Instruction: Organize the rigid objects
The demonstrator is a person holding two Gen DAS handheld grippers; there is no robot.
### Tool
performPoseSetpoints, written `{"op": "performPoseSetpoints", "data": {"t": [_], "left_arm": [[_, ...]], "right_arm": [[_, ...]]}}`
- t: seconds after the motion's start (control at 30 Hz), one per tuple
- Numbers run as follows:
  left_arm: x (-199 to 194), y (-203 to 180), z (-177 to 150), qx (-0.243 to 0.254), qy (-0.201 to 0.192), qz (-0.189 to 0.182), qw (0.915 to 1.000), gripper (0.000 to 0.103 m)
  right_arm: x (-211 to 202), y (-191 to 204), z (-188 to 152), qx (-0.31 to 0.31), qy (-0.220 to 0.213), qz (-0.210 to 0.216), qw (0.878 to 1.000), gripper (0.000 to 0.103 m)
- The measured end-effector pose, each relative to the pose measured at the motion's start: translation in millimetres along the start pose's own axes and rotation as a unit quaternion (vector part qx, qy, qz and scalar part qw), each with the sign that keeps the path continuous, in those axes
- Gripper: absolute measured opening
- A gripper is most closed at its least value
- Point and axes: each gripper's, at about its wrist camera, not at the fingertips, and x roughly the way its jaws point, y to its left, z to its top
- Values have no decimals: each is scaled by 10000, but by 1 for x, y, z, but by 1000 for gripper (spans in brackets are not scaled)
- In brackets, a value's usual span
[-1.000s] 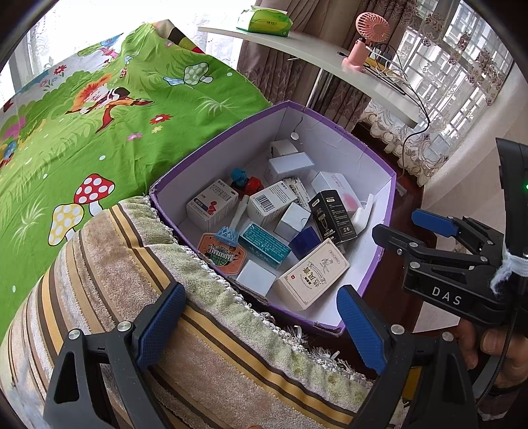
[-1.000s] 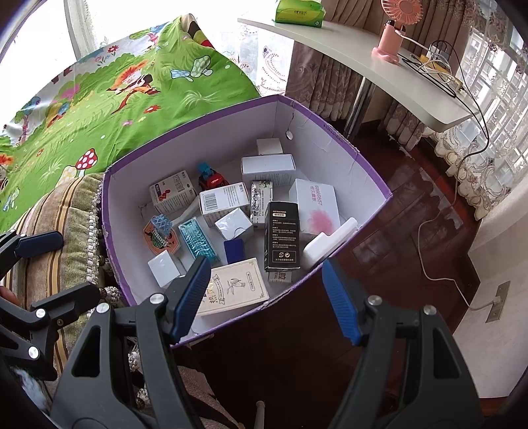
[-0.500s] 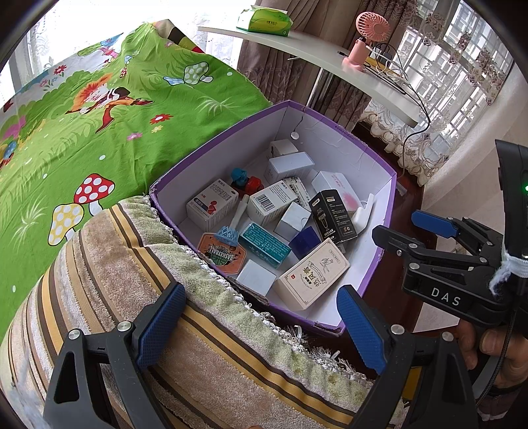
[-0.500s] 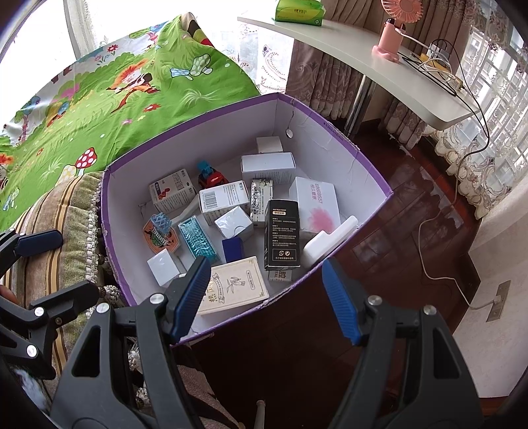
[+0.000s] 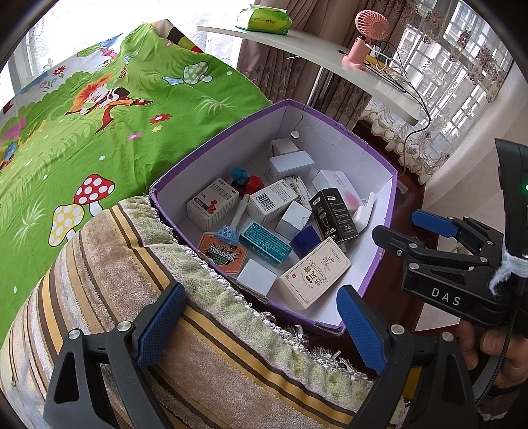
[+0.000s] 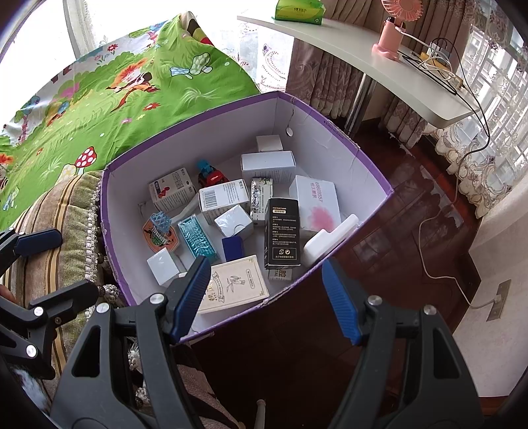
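Note:
A purple box (image 5: pixel 384 237) with white inside walls (image 6: pixel 109 211) holds several small rigid items: a black carton (image 5: pixel 333 214) (image 6: pixel 282 231), a cream carton (image 5: pixel 313 272) (image 6: pixel 234 283), a teal pack (image 5: pixel 265 239) (image 6: pixel 197 239), a red and blue toy car (image 5: pixel 246 181) (image 6: pixel 211 175), white cartons and a basketball tin (image 5: pixel 222 252). My left gripper (image 5: pixel 260 325) is open and empty above a striped towel, short of the box. My right gripper (image 6: pixel 265 298) is open and empty over the box's near rim; it also shows in the left wrist view (image 5: pixel 404 231).
The box sits beside a bed with a green cartoon sheet (image 5: pixel 99 132) and a striped towel (image 5: pixel 132 264). A white desk (image 6: pixel 379 62) carries a pink fan (image 6: pixel 394 29) and a green tissue pack (image 6: pixel 298 11). Dark wood floor (image 6: pixel 396 264) with a white cable lies right.

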Motion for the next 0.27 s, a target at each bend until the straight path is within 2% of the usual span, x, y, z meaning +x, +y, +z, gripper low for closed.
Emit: {"op": "performPoseSetpoints", "data": {"t": [0.27], "left_arm": [[-1, -1, 2, 14, -16, -27, 10000, 96]], "right_arm": [[1, 0, -1, 16, 28, 19, 10000, 73]]}}
